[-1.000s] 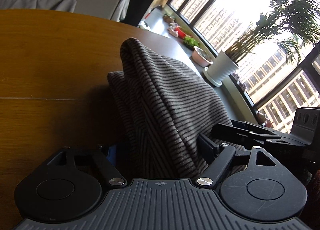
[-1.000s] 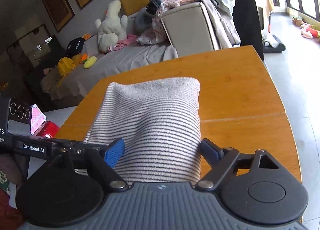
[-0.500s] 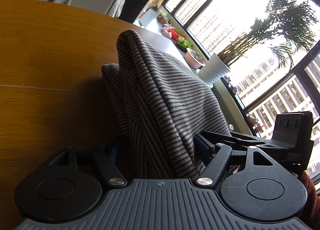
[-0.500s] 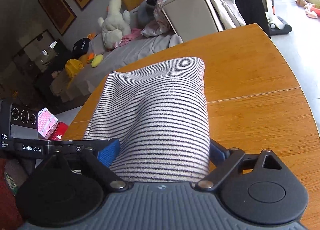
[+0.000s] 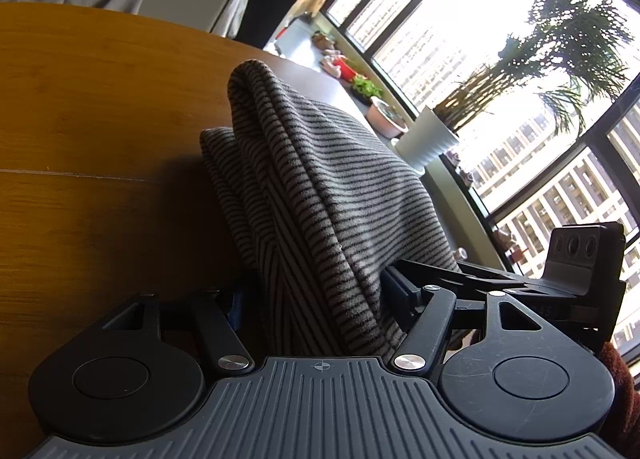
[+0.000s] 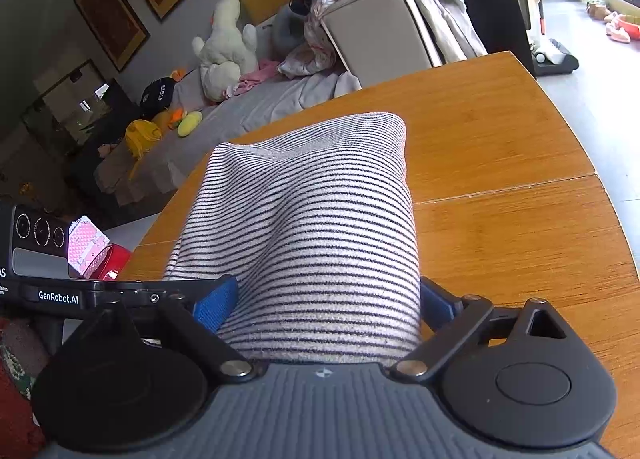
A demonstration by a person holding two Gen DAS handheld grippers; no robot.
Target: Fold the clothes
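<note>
A folded grey garment with thin dark stripes (image 5: 320, 187) lies bunched between the fingers of my left gripper (image 5: 316, 299), which is shut on its near edge above the wooden table (image 5: 100, 119). In the right wrist view the same striped garment (image 6: 312, 219) fills the gap of my right gripper (image 6: 324, 303), which is shut on it; the blue pads (image 6: 216, 303) press its sides. The fabric drapes forward onto the table (image 6: 500, 163). Each gripper's body shows at the edge of the other's view, close alongside.
Beyond the table's far edge stand a beige chair heaped with clothes (image 6: 380, 27), a bed with a plush toy (image 6: 228, 47), and a pink box (image 6: 86, 247) at the left. A white potted plant (image 5: 428, 143) stands by the window.
Both grippers keep their hold on the garment. The views have shifted slightly as the garment is carried; the fabric's fold sits a little differently over the table.
</note>
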